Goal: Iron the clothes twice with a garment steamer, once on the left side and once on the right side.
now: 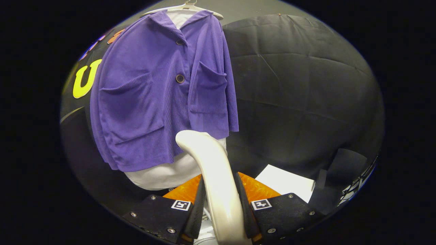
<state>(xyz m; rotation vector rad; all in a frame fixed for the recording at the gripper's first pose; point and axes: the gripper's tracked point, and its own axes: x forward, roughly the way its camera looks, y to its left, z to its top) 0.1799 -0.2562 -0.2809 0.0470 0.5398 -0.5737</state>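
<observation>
- Gripper view, item one: gripper [219, 204], both fingers clamped on the cream handle of the garment steamer [213, 163]; the handle runs up between them and curves forward and to the left, its rounded top ending just at the garment's lower hem.
- Item two: purple shirt [160, 88], ribbed cloth, collar, two dark buttons down the front, a patch pocket on each side. It hangs on a pale hanger [185, 6] ahead of and above the fingers, turned a little aside, so one front panel shows broad and the other narrow.
- Item three: white garment [163, 173] under the purple one, showing at the collar opening and below the hem.
- Item four: white sheet [284, 182], lying flat on the dark surface beyond the right-hand finger.
- Item five: black box [347, 165], farther off on the same side, near the booth's wall.
- Task status, as a judgement: the steamer is in hand and held up at the foot of the shirt. No steam is visible. Whether either side has had its pass cannot be told, so both the left and right strokes must be counted as open.
</observation>
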